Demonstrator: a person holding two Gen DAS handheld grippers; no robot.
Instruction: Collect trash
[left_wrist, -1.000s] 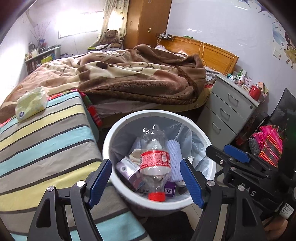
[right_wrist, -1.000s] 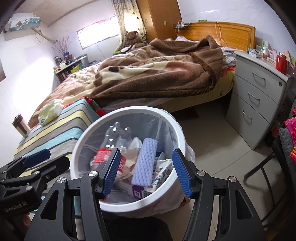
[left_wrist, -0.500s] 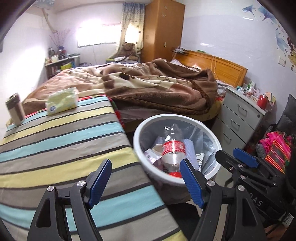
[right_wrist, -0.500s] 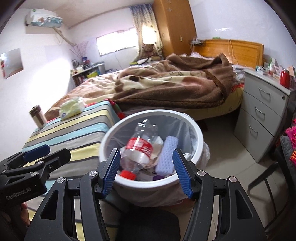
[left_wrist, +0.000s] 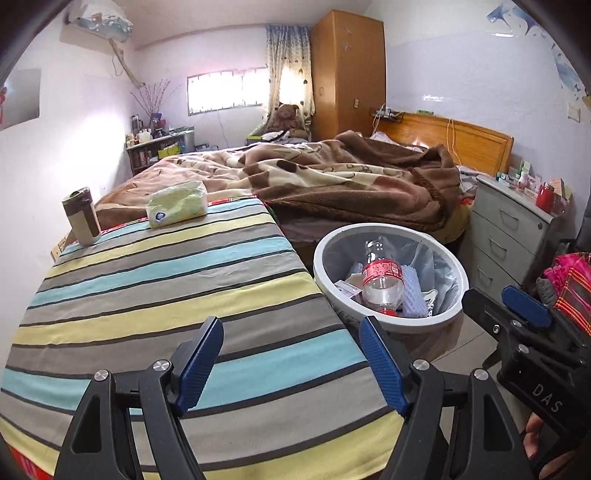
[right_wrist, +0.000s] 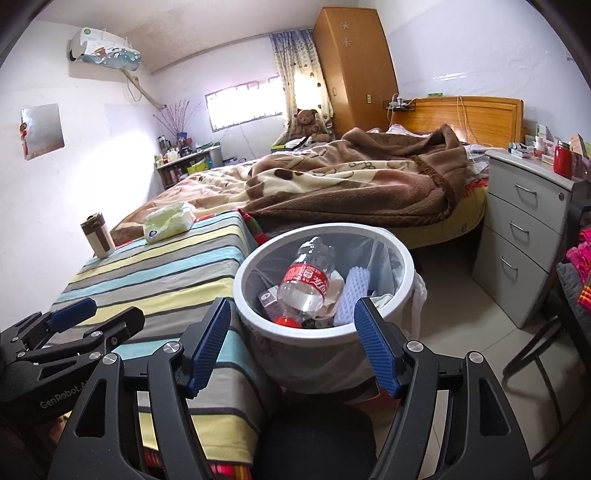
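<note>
A white trash bin (left_wrist: 320, 258) (right_wrist: 240, 284) with a liner stands on the floor beside a striped table (left_wrist: 147, 295) (right_wrist: 147, 273). Inside lie a clear bottle with a red label (left_wrist: 380, 280) (right_wrist: 304, 284), a purple foam net (left_wrist: 413, 291) (right_wrist: 351, 295) and small boxes. My left gripper (left_wrist: 291, 332) is open and empty above the table's near corner, left of the bin. My right gripper (right_wrist: 293, 314) hovers just before the bin's near rim, its jaws opening with nothing between them. Each gripper shows at the edge of the other's view.
On the table's far end sit a pale green tissue pack (left_wrist: 177, 203) (right_wrist: 168, 221) and a brown tumbler (left_wrist: 81, 216) (right_wrist: 98, 234). A bed with a brown blanket (left_wrist: 332, 177) lies behind. A grey drawer unit (left_wrist: 509, 240) (right_wrist: 524, 229) and pink clothes (left_wrist: 569, 280) stand at the right.
Both grippers have drawn back from above the bin. The left one swung left over the striped table, and the right one's jaws have spread wider.
</note>
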